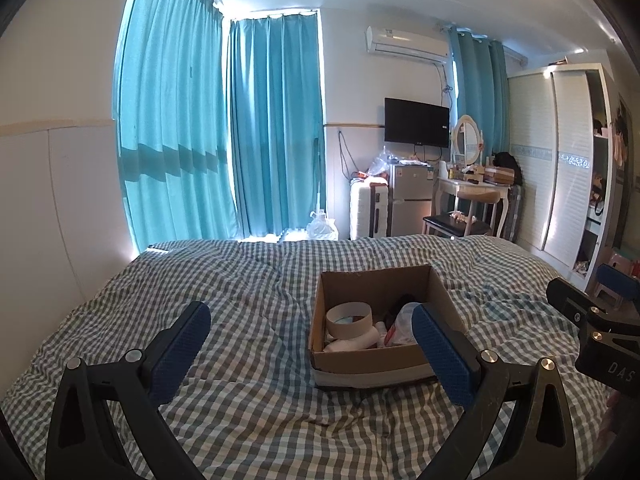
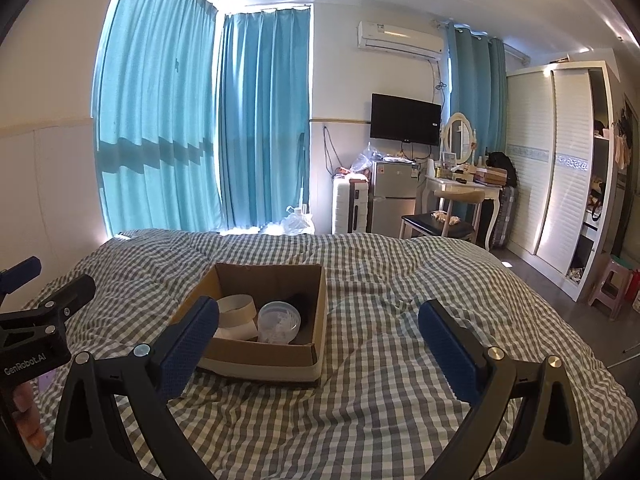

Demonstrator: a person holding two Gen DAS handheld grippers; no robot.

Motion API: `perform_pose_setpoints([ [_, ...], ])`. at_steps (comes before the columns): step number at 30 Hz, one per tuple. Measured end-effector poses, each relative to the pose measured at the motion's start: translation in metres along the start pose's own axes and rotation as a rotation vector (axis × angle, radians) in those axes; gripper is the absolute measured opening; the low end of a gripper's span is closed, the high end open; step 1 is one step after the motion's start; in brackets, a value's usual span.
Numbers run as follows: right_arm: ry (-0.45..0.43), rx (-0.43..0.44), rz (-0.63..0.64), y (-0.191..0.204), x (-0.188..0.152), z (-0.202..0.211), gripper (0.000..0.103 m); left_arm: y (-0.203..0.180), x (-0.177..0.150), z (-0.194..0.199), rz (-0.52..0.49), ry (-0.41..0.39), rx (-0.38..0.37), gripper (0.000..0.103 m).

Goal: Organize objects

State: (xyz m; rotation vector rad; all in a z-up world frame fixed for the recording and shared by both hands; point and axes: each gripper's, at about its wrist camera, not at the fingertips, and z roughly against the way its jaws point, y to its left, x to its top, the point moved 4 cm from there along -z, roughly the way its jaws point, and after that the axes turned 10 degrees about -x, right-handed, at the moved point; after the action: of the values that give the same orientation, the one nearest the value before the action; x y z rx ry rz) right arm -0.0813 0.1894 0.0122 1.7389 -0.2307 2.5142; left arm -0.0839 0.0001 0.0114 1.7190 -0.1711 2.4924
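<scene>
An open cardboard box (image 1: 436, 284) sits on the checked bedspread (image 1: 248, 280). It holds a cardboard tape ring (image 1: 349, 319), white tubes, a plastic bag and a dark item. In the right wrist view the box (image 2: 316, 312) also shows a clear round plastic tub (image 2: 279, 321) and the ring (image 2: 238, 306). My left gripper (image 1: 310, 322) is open and empty, just left of and in front of the box. My right gripper (image 2: 318, 318) is open and empty, to the right of the box. Each gripper shows at the edge of the other's view.
The bed fills the foreground. Beyond its far edge are teal curtains (image 1: 224, 128), a white suitcase (image 1: 368, 208), a small fridge (image 1: 410, 200), a dressing table with chair (image 1: 472, 200) and a white wardrobe (image 1: 560, 152). A pink stool (image 2: 610, 286) stands at the right.
</scene>
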Motion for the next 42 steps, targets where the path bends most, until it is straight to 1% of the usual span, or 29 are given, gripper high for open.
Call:
perform_pose_setpoints([
  [15,0.001,0.006,0.014,0.0048,-0.0009,0.001,0.1,0.0003,-0.0012,-0.0016,0.006,0.018,-0.007,0.103],
  [33,0.012,0.008,0.01,0.0067,-0.0014,-0.0002,0.1,-0.0007,-0.0031,-0.0022,-0.004,0.019,-0.012,0.103],
  [42,0.022,0.006,0.012,0.007,-0.006,-0.0023,0.1,0.0029,-0.0061,-0.0038,0.004,0.026,0.0,0.103],
])
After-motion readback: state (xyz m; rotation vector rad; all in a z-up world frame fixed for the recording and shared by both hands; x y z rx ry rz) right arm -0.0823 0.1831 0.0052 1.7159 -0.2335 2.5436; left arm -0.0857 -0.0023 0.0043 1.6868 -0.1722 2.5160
